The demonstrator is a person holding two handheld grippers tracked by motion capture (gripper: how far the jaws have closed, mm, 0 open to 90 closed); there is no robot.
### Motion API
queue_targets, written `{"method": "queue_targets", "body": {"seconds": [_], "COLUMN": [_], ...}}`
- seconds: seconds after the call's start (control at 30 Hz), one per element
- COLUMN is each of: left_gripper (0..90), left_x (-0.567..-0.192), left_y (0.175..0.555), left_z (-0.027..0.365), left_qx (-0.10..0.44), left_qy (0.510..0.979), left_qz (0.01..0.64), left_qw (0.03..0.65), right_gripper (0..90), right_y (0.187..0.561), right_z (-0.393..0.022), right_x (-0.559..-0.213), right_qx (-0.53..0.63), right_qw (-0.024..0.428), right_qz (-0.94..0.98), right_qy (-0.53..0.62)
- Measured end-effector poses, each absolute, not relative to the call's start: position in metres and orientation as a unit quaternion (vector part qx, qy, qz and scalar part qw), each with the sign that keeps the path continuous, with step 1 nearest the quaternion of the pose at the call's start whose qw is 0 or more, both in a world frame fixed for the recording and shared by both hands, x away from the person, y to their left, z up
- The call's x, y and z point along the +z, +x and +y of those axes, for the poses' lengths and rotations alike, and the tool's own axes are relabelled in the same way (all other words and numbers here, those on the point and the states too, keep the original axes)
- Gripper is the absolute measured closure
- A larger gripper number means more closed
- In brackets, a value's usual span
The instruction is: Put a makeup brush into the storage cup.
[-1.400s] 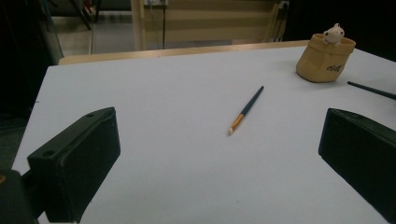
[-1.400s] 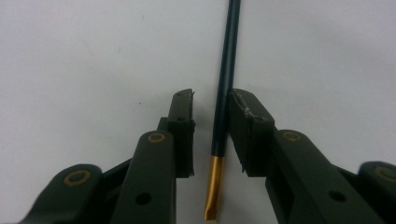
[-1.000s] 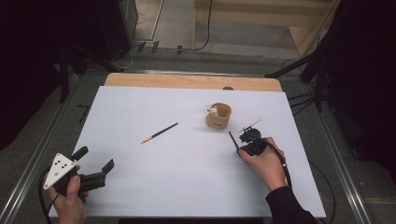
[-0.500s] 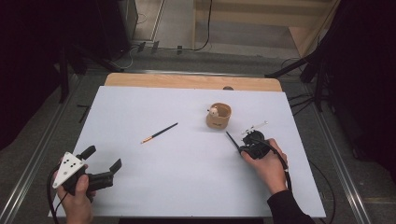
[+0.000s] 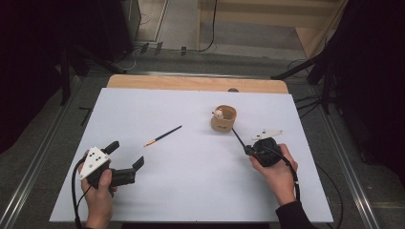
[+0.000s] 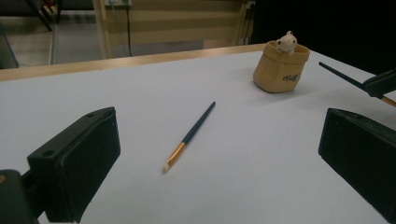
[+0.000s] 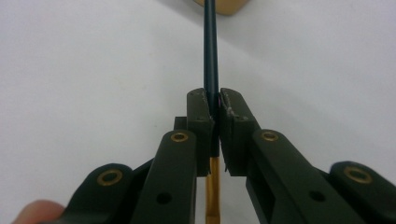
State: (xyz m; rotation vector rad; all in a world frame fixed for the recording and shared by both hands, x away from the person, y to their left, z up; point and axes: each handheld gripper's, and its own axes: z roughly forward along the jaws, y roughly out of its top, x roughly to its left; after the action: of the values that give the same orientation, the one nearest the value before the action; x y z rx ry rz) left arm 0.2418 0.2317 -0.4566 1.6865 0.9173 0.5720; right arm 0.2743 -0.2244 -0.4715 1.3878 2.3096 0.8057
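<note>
Right gripper (image 7: pixel 215 109) clamped on a thin dark-handled paintbrush (image 7: pixel 210 56); left gripper (image 5: pixel 125 161) wide open with nothing between its jaws.

The held brush's dark handle slants from the right gripper (image 5: pixel 248 149) toward the small tan sack-shaped holder with a white figurine at its rim (image 5: pixel 224 118), its tip near the holder's base, its gold ferrule behind the pads. A second dark-handled paintbrush with gold ferrule and pale tip (image 5: pixel 163 136) lies flat on the white table (image 5: pixel 191 191), between the left gripper and the holder, apart from both.

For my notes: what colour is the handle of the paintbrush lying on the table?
Dark blue; the paintbrush shows best in the left gripper view.
</note>
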Motion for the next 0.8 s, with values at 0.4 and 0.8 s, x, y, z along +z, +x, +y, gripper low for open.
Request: {"method": "queue_targets", "body": {"seconds": [0.4,0.8], "left_gripper": [0.0,0.0], "left_x": [-0.458,-0.458], "left_y": [0.262,0.267], "left_z": [0.207,0.184], "left_qx": [0.226,0.187], "left_qy": [0.727,0.748], "left_qz": [0.356,0.306], "left_qw": [0.542,0.558], "right_gripper": [84.8,84.8], "right_y": [0.265,0.260], "right_z": [-0.218,-0.197], "right_x": [-0.462,-0.468], "right_qx": [0.324,0.356], "right_qw": [0.194,0.218], "right_qz": [0.802,0.810], "right_qy": [0.463,0.412]}}
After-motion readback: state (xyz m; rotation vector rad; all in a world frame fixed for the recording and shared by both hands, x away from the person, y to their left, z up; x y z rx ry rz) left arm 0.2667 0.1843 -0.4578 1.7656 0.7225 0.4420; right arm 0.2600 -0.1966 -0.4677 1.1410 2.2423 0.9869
